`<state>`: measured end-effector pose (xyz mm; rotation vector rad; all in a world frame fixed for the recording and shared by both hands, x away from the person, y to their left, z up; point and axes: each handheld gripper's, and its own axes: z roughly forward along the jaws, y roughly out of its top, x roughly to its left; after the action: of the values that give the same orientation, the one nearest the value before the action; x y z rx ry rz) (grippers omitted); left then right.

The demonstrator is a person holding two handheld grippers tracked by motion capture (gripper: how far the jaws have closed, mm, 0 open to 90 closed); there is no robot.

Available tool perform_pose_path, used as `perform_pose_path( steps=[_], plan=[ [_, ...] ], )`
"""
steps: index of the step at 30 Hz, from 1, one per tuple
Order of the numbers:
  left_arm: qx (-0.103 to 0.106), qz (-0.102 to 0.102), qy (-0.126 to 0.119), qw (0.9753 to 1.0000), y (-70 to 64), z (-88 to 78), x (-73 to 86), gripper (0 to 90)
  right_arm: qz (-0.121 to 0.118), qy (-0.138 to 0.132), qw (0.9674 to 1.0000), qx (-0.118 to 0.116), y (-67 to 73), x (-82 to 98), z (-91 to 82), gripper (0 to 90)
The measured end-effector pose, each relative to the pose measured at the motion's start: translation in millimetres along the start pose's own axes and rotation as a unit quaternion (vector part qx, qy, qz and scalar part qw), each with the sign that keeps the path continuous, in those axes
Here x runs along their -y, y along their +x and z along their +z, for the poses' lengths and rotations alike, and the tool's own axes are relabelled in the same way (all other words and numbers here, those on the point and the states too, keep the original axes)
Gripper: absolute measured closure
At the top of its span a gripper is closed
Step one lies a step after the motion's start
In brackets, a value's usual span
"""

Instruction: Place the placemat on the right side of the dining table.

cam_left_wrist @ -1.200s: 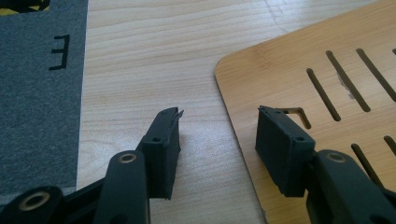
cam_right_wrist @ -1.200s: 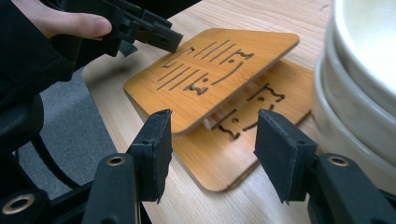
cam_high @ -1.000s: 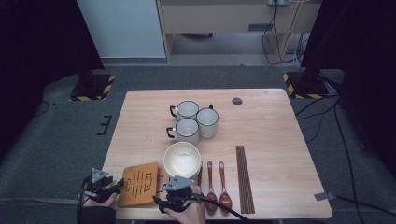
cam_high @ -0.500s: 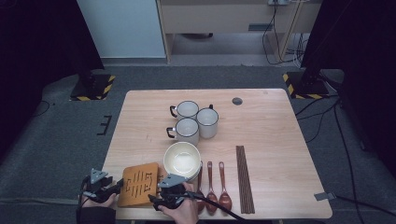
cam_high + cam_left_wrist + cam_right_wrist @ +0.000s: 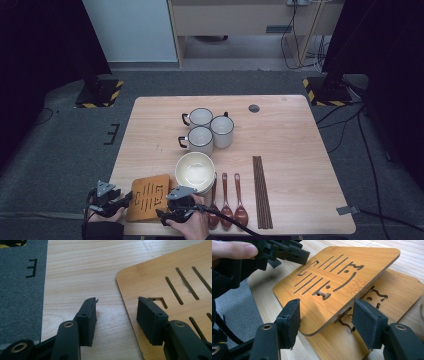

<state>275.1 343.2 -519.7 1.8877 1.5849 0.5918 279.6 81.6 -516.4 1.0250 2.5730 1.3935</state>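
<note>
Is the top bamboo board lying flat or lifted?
Lifted. The top bamboo board tilts above the lower board, one edge raised, a shadowed gap between them.

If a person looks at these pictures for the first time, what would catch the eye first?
Probably the wooden boards at the table's near edge: two slotted boards, the top board tilted up off the lower board. The left gripper and right gripper flank them; the right one's jaws have just been opening. Behind stand a cream bowl and three white mugs.
</note>
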Motion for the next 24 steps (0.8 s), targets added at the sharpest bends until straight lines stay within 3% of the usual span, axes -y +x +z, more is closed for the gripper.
perform_pose_path(
  steps=[15, 24],
  plan=[
    [0.001, -0.001, -0.001, 1.0000, -0.2, 0.3, 0.1, 49.4, 0.032, 0.007, 0.9993, -0.018, -1.6, 0.4, 8.8, 35.5],
    [0.003, -0.003, -0.002, 1.0000, 0.5, 0.3, 0.4, 49.5, 0.049, 0.009, 0.9982, -0.033, -1.4, -1.0, 12.5, 40.5]
  ],
)
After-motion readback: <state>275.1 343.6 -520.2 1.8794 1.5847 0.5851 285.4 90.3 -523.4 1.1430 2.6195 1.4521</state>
